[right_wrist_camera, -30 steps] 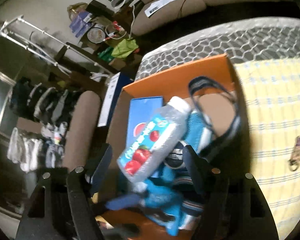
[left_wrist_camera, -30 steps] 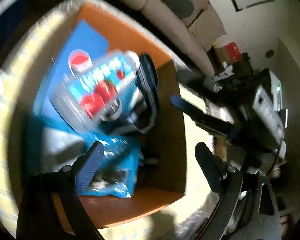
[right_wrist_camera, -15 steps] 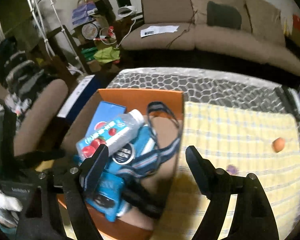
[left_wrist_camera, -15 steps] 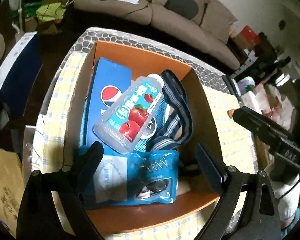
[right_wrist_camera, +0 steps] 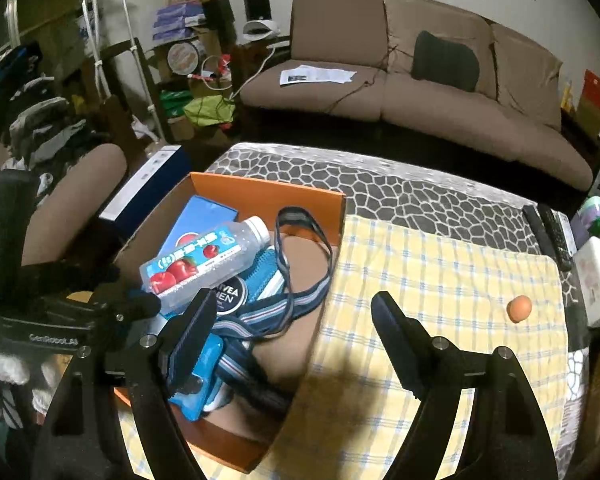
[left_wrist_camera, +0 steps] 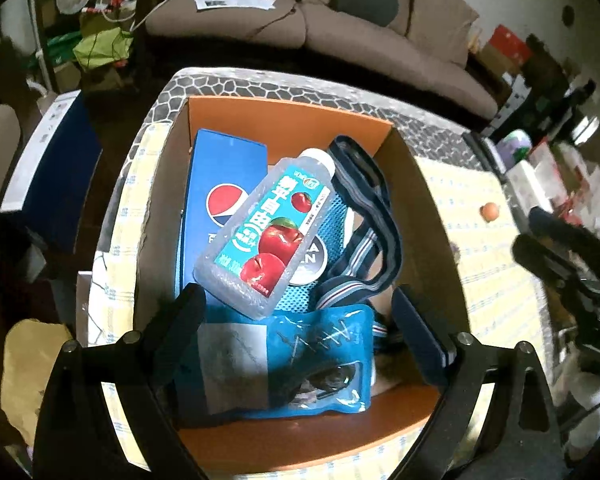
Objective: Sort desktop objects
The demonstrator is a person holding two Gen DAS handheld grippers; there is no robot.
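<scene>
My left gripper (left_wrist_camera: 296, 312) hangs over the crammed orange box (left_wrist_camera: 288, 110), jaws wide, empty. The right gripper (right_wrist_camera: 292, 316) sits past the box's right rim, jaws spread and empty, having just opened slightly. Plenty of bare checkered surface (right_wrist_camera: 440, 272) around the orange ball (right_wrist_camera: 519, 308). A second ago the apple bottle (left_wrist_camera: 268, 236) sat between the right jaws; now it lies in the box.

Bottle (left_wrist_camera: 274, 232) atop items in box (left_wrist_camera: 288, 114)

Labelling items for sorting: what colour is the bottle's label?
Teal with red apples on the bottle, clearest in the left wrist view.
</scene>
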